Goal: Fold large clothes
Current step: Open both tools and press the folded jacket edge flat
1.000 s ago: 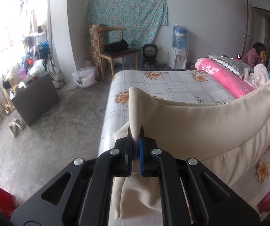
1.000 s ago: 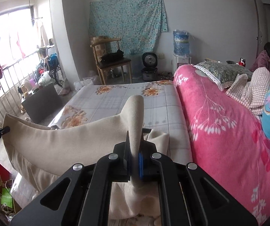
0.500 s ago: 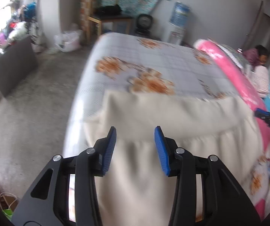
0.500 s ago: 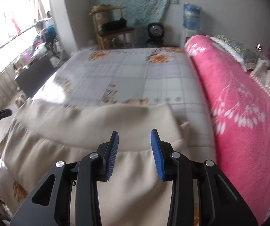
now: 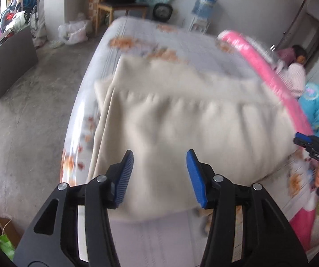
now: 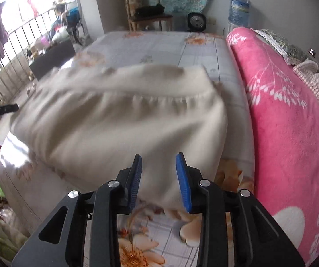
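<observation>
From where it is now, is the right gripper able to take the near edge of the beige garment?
Probably yes. The right gripper, its jaws closing with nothing pinched, sits just above the beige garment lying on the bed. Nothing stands between them.

Your left wrist camera looks steeply down along the left gripper (image 5: 159, 173), close over the cream garment (image 5: 181, 115) on the bed (image 5: 181, 40). Your right wrist camera looks the same way from beside the pink blanket (image 6: 288, 122). Both views share garment, bed and far wall.
</observation>
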The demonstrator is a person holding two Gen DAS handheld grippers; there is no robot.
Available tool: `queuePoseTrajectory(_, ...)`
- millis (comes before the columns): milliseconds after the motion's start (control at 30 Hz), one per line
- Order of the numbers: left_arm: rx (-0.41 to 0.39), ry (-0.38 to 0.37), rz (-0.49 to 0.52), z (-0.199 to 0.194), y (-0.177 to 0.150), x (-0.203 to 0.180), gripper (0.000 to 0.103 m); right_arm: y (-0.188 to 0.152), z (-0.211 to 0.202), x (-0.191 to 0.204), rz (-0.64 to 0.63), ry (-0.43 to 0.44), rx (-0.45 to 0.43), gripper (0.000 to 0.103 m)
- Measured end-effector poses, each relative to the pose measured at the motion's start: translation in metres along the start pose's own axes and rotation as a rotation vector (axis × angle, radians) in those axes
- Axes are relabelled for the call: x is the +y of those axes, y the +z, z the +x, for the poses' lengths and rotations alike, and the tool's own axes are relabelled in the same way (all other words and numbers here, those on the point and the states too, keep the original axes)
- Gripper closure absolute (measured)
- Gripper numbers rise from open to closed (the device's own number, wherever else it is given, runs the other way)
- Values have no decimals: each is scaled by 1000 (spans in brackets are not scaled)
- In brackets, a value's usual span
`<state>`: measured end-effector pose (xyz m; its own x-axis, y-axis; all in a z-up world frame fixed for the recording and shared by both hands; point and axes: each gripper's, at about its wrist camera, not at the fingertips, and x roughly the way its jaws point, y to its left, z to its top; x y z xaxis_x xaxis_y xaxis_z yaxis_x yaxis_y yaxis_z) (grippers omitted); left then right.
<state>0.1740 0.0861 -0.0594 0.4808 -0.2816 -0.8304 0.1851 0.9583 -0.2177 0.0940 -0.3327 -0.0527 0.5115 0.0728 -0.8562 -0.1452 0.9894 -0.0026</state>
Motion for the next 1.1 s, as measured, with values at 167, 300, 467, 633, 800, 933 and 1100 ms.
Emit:
queuePoseTrajectory(167,-22,55,-52,-6,-13,20,56,-3,-16,-22,79,-17,-20,74)
queuePoseTrajectory(300,-94,17,-41,-33,-14,16,56,-3,-36,-27,94,-3,-58,74)
queuePoseTrajectory(467,-100,-117,-19,-31,-9,-17,56,12,-40,-4,114,83,-113,69)
queuePoseTrajectory(633,-80,-3,100,5,-6,-64,46,30,-9,58,77,176,-102,48)
queuePoseTrajectory(800,-56,79,92,12,-10,-54,45,25,15,80,35,64,-19,46)
queuePoseTrajectory(933,-135,-39,88,-17,-4,-58,45,40,-11,104,8,142,-110,46)
queuePoseTrajectory(1100,-94,-54,161,5,-4,-93,41,37,24,139,-57,181,-60,46)
